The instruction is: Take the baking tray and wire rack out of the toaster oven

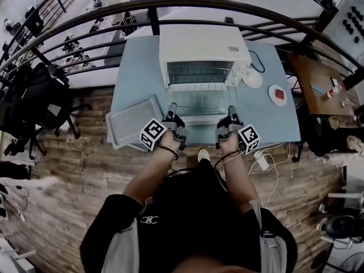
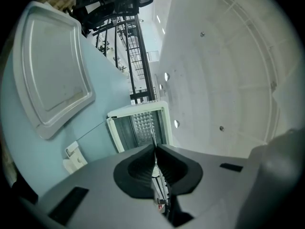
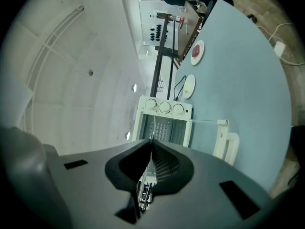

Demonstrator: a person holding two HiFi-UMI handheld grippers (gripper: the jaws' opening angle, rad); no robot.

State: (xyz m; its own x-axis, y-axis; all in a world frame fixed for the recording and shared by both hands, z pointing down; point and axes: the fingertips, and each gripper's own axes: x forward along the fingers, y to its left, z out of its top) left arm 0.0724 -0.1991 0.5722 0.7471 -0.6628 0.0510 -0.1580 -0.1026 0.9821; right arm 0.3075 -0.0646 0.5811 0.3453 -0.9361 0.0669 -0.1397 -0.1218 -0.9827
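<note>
The pale blue desk (image 1: 284, 124) carries a white toaster oven (image 1: 202, 47) at upper centre, the baking tray (image 1: 133, 121) flat at lower left, and a white disc (image 1: 252, 77) and small plate (image 1: 277, 94) off to the right.

**A:** What colour is the toaster oven (image 1: 203, 49)?
**B:** Creamy white, with pale knobs (image 3: 165, 107) and a red dot (image 3: 187, 110) beside them. The wire rack (image 1: 199, 92) at its front is a silvery grid of thin lines.
**A:** And the table (image 1: 136, 67) under the oven?
**B:** Pale blue. Left of the oven, the baking tray (image 1: 133, 127) is plain dull grey.
**A:** The grippers?
**B:** The left gripper (image 1: 170, 108) and right gripper (image 1: 232, 110) are grey, with ribbed black pads (image 2: 137, 168). Each cube (image 1: 152, 134) carries black-and-white square markers.
**A:** Right of the oven?
**B:** A white plate (image 1: 277, 94) with red on it.
**A:** The floor (image 1: 85, 169)?
**B:** Brown, in staggered plank rows.
</note>
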